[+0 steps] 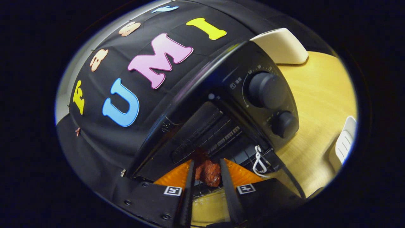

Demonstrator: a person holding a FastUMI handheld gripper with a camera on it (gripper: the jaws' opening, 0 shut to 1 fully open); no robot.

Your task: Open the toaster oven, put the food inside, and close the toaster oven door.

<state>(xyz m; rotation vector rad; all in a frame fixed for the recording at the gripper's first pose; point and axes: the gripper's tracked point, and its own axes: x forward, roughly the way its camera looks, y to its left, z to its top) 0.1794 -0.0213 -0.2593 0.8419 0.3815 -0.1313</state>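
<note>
Gripper view shows the gripper pinching the reddish-brown food between both fingers (tilted view), at the open toaster oven mouth.

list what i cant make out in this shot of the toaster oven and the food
- Gripper view: the far end of the food, held in the gripper, is lost in the dark of the toaster oven.
- The oven's back wall is in shadow.
- The markings by the upper knob are too small to read.
- The open door is partly covered by the gripper body.
</note>
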